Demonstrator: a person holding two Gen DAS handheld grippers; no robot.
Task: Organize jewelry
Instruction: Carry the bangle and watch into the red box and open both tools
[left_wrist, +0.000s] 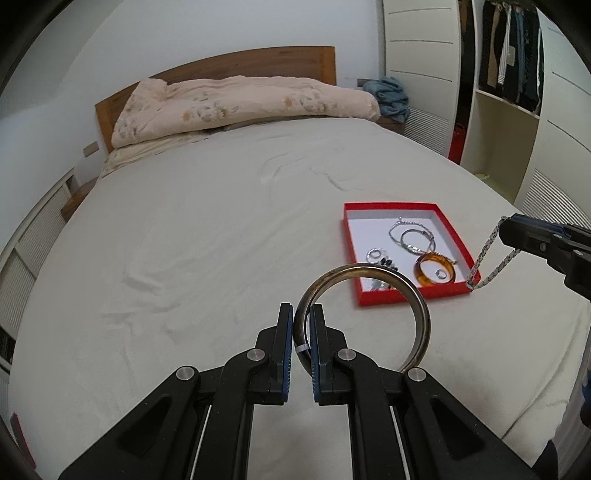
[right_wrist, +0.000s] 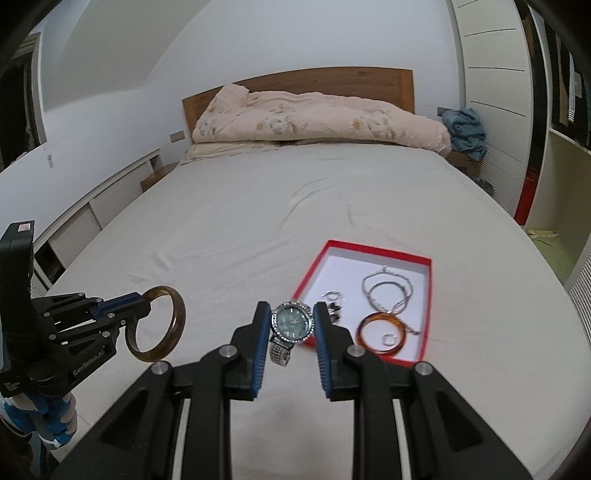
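Two grippers hang over a big bed (right_wrist: 258, 206). The left gripper (left_wrist: 302, 314) is squeezed tight on one brown bangle (left_wrist: 417, 314), held up in the air. The right gripper (right_wrist: 288, 314) is partly open, its jaws pressed on one sparkly watch (right_wrist: 292, 322) with a green face. One red box (left_wrist: 402, 291) lies on the sheet to the right. Inside are one orange bangle (left_wrist: 424, 275), silver chains (left_wrist: 410, 236) and small rings (left_wrist: 375, 254).

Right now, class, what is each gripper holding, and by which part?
The left gripper pinches the rim of a brownish-grey bangle. The right gripper clamps a silver watch with a green dial across its case; the band hangs below.
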